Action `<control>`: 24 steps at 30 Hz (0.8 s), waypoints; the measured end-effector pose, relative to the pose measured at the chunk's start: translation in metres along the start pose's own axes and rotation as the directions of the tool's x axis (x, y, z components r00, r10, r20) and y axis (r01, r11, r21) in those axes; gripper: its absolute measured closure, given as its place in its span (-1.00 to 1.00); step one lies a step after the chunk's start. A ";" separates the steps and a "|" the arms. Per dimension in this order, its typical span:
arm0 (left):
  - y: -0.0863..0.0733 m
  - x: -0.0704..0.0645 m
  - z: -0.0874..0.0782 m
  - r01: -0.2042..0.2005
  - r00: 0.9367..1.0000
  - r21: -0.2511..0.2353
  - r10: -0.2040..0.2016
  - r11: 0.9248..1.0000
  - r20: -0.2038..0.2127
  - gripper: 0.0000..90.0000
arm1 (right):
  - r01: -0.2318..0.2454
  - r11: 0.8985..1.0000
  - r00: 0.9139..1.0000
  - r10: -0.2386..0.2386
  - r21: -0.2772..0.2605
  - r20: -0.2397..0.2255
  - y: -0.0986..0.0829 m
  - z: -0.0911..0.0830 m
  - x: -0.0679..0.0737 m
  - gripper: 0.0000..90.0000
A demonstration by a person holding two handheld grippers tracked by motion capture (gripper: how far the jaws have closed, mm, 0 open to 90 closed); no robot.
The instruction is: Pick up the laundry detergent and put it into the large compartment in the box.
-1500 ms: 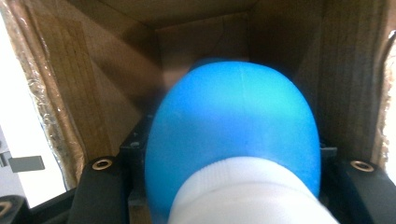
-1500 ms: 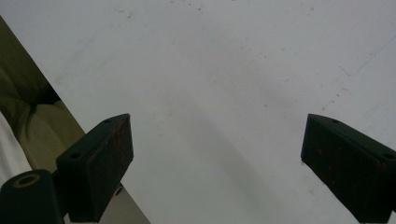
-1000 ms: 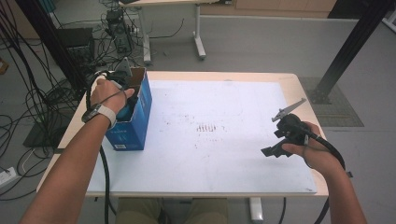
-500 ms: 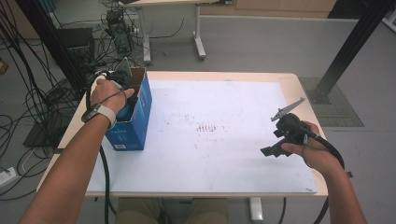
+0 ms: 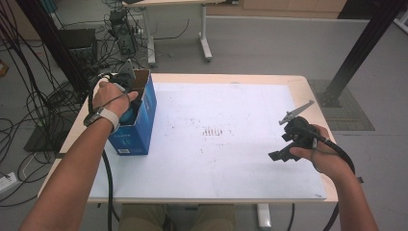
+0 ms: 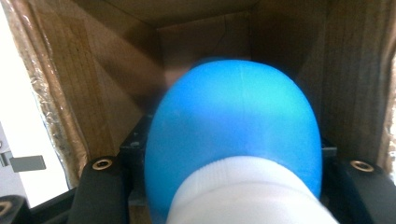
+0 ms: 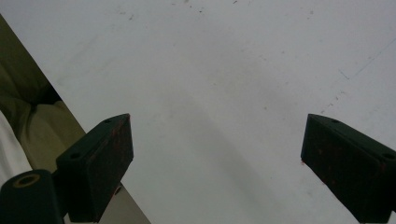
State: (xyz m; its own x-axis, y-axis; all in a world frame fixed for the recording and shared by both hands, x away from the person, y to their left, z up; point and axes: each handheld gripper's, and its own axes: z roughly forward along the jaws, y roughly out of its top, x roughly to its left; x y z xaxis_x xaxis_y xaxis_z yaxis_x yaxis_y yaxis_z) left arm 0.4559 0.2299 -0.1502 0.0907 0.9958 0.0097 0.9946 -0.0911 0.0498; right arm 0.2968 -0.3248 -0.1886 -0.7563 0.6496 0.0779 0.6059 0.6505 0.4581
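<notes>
Blue bottle [image 6: 233,135] clamped in left gripper [image 6: 224,177] fingers, sunk slightly deeper inside cardboard box [image 5: 139,120] than before; right gripper [image 7: 215,154] unmoved (fingers wide apart) over desk [image 5: 231,159].

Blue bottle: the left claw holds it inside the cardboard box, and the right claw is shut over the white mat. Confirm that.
Not quite. The right claw is open, its jaws wide apart over the white mat, as the right gripper view shows. The left claw does hold the blue bottle inside the cardboard box.
</notes>
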 end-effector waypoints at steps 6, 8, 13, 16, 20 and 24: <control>-0.001 0.001 0.000 0.005 1.000 0.000 -0.005 1.000 0.002 -0.15 | 0.015 1.000 1.000 -0.015 -0.008 0.001 -0.001 -0.001 0.000 -0.80; -0.001 0.001 0.000 0.005 1.000 0.000 -0.005 1.000 0.002 -0.15 | 0.013 1.000 1.000 -0.013 -0.007 0.002 -0.001 -0.001 0.000 -0.80; -0.002 0.001 0.000 0.004 1.000 0.000 -0.004 1.000 0.002 -0.15 | 0.014 1.000 1.000 -0.014 -0.009 0.001 -0.002 -0.001 0.000 -0.80; -0.002 0.001 0.000 0.005 1.000 0.000 -0.005 1.000 0.003 -0.15 | 0.012 1.000 1.000 -0.012 -0.008 0.001 -0.002 -0.001 0.001 -0.80; -0.002 0.001 0.000 0.004 1.000 0.001 -0.004 1.000 0.004 -0.15 | 0.018 1.000 1.000 -0.018 -0.014 0.002 -0.004 -0.002 0.000 -0.80; -0.002 0.001 0.000 0.004 1.000 0.000 -0.004 1.000 0.005 -0.15 | 0.014 1.000 1.000 -0.014 -0.014 0.004 -0.005 -0.003 0.001 -0.80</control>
State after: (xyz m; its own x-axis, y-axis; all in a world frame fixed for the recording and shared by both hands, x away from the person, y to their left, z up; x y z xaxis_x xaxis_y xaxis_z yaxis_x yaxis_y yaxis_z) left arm 0.4538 0.2309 -0.1500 0.0866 0.9962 0.0048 0.9950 -0.0867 0.0502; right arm 0.2925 -0.3281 -0.1881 -0.7640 0.6416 0.0682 0.5915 0.6542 0.4713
